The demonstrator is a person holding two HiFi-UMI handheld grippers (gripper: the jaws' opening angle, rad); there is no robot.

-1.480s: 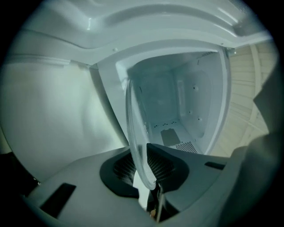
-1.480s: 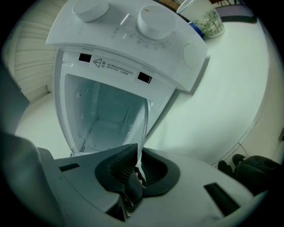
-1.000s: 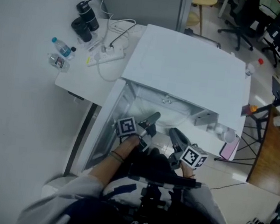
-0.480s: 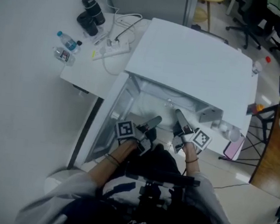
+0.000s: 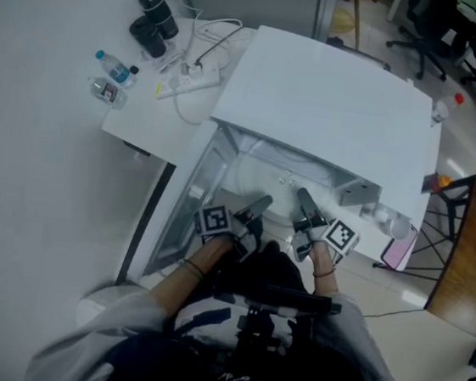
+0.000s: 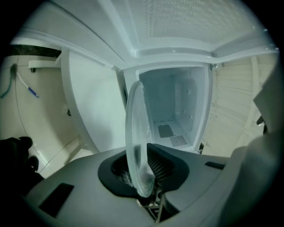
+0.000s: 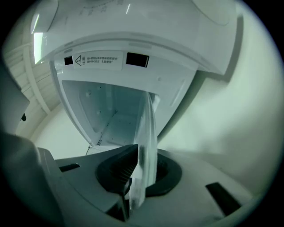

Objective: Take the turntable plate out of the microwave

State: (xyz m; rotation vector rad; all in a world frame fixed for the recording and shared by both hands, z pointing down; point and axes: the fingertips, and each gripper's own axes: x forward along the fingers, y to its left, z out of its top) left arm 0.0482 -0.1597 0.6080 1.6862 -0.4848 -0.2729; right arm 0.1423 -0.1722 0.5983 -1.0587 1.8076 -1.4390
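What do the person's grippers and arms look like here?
The left gripper and right gripper match: grey bodies, black ribbed pads, a white cube with black square markers. Grey sleeves; dark band on the left wrist.

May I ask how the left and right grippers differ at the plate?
The left gripper has just been opening its jaws, slack around the turntable plate; the right gripper has just been closing, pinching it. Its left edge has the left gripper, its right edge the right gripper. Both straddle it.
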